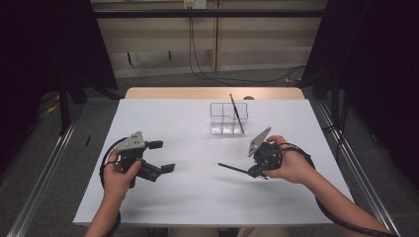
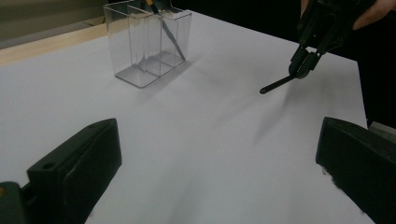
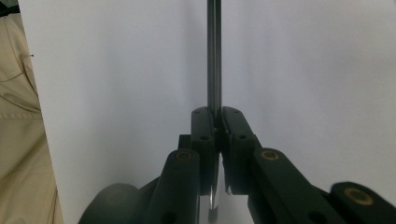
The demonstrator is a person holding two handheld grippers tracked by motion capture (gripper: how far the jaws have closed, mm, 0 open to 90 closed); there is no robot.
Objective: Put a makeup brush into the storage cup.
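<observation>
Your two forearms come in from the bottom edge of the high view, each hand with one tool. Your right gripper (image 1: pixel 256 171) has its jaws pressed together on a thin black pen (image 1: pixel 233 168). In the right gripper view you see the pen (image 3: pixel 214 56) run straight out from between the pinched tips, and in the left gripper view the pen (image 2: pixel 277 85) sticks out of that gripper (image 2: pixel 302 69) slanting down, its free end just above the white table (image 1: pixel 197 197) or perhaps touching it; you cannot tell which. In the high view the pen points toward 9 o'clock from your right hand.

Your left gripper (image 1: pixel 161 156) is wide open and holds nothing. It hovers at the 8 o'clock part of the table, well apart from the pen, and its two black jaws stand far from each other in its own view.

At about 12 o'clock from the pen stands the clear organizer (image 1: pixel 228 118), with several compartments. One brush (image 1: pixel 236 113) with a pale handle already leans in a compartment on the right side.

So, as I judge it, one item is already put away and the second one is picked up but not yet delivered. What is left for you: carry the pen to the organizer, turn it upright over a free compartment, and let it go.
</observation>
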